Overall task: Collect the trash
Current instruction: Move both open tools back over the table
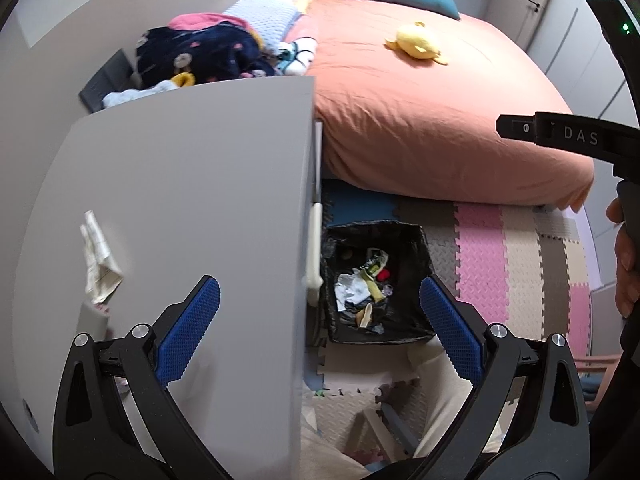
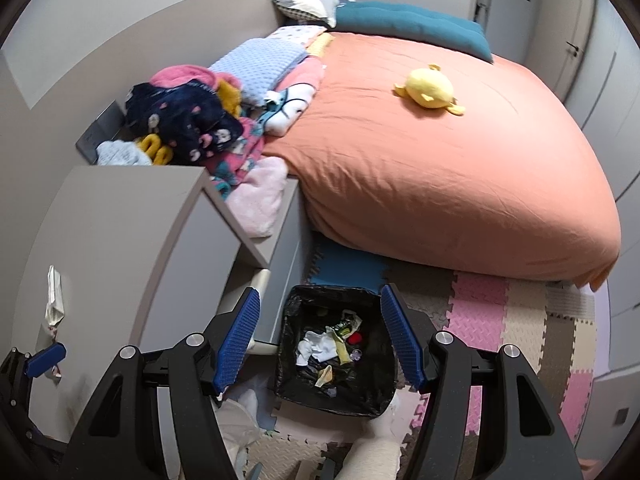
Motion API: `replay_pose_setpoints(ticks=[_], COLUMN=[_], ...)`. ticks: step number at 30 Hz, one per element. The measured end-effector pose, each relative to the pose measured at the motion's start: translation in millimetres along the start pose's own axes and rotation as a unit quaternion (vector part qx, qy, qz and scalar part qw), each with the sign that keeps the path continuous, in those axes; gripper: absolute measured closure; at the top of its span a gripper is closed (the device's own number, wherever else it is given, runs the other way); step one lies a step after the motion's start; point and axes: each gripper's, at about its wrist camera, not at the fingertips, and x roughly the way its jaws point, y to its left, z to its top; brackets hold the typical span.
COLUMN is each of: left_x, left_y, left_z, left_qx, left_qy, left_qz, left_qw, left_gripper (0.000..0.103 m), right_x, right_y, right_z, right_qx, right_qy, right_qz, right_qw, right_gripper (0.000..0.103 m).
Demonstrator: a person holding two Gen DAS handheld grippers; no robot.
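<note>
A black-lined trash bin (image 1: 416, 276) (image 2: 292, 360) stands on the floor beside a grey cabinet; several scraps (image 1: 360, 288) (image 2: 332, 344) lie in it. A crumpled white paper wrapper (image 1: 98, 262) (image 2: 54, 296) lies on the grey cabinet top (image 1: 192, 184) (image 2: 108, 232). My left gripper (image 1: 320, 328) is open and empty, over the cabinet's right edge and the bin. My right gripper (image 2: 318, 338) is open and empty, above the bin. The right gripper also shows at the right edge of the left wrist view (image 1: 560, 136). A blue fingertip (image 2: 44, 358) of the left gripper shows in the right wrist view.
A bed with an orange cover (image 1: 420, 112) (image 2: 440, 168) holds a yellow plush toy (image 1: 416, 44) (image 2: 430, 88) and a pile of clothes (image 1: 208, 52) (image 2: 192, 120). Coloured foam mats (image 1: 512, 264) (image 2: 520, 328) cover the floor. A small grey object (image 1: 94, 318) stands near the wrapper.
</note>
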Motion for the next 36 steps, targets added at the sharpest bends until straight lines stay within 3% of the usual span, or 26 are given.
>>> replay_pose_setpoints(ticks=[18, 36], left_x=[-22.2, -16.2], left_y=[86.9, 162.8], left_z=[-33.5, -74.7], left_qx=[-0.082, -0.157], left_qy=[-0.013, 0.001], left_qz=[0.039, 0.079], left_qw=[0.9958, 0.9845], left_gripper=[0.006, 0.006], right_x=[4.8, 17.0], right_y=[88.7, 177.1], right_z=[-1.5, -4.5], right_qx=[-0.065, -0.124], right_qy=[0.005, 0.013], right_qz=[0.030, 0.070], right_qw=[0.997, 0.990], right_gripper=[0.039, 0.039])
